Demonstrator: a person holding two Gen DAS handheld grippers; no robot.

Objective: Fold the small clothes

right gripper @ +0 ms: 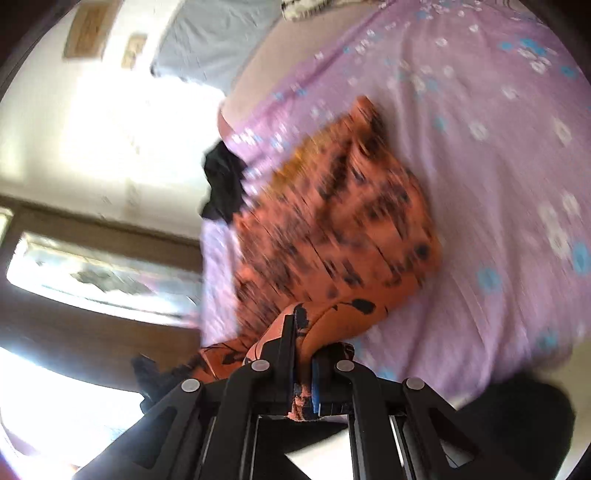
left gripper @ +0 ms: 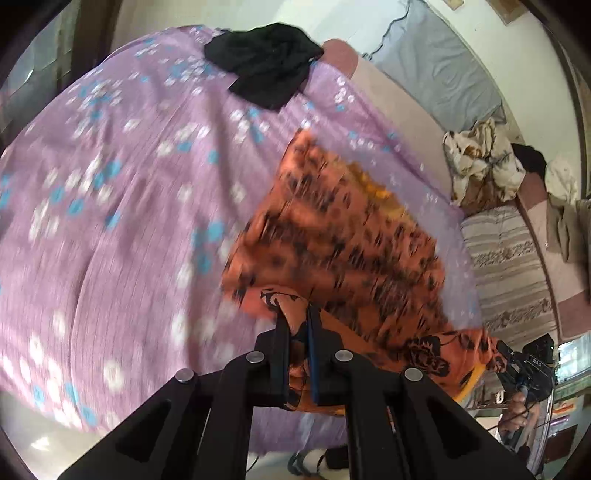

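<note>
both wrist views close above purple bedspread (left gripper: 110, 221), sharing orange garment (left gripper: 351, 240)

Bed (left gripper: 110, 221), lilac floral sheet; orange patterned garment (left gripper: 343, 240), black garment (left gripper: 266, 62) on it.

Black gripper (left gripper: 296, 317) linkage, silver rivets, blue pads

Count, both wrist views, heavy motion blur.

Grippers: 2, the left gripper (left gripper: 295, 314) and the right gripper (right gripper: 303, 332).

Orange garments with black print (left gripper: 343, 236): 1.

Black garments (left gripper: 266, 62): 1, lying crumpled on the bedspread.

Purple floral bedspreads (left gripper: 110, 221): 1.

Striped cushions (left gripper: 506, 266): 1.

Grey-blue pillows (left gripper: 436, 62): 1.

Crumpled cream-and-brown cloth heaps (left gripper: 480, 158): 1, possibly more than one piece bundled together.

Framed pictures on the wall (right gripper: 88, 29): 2.
</note>
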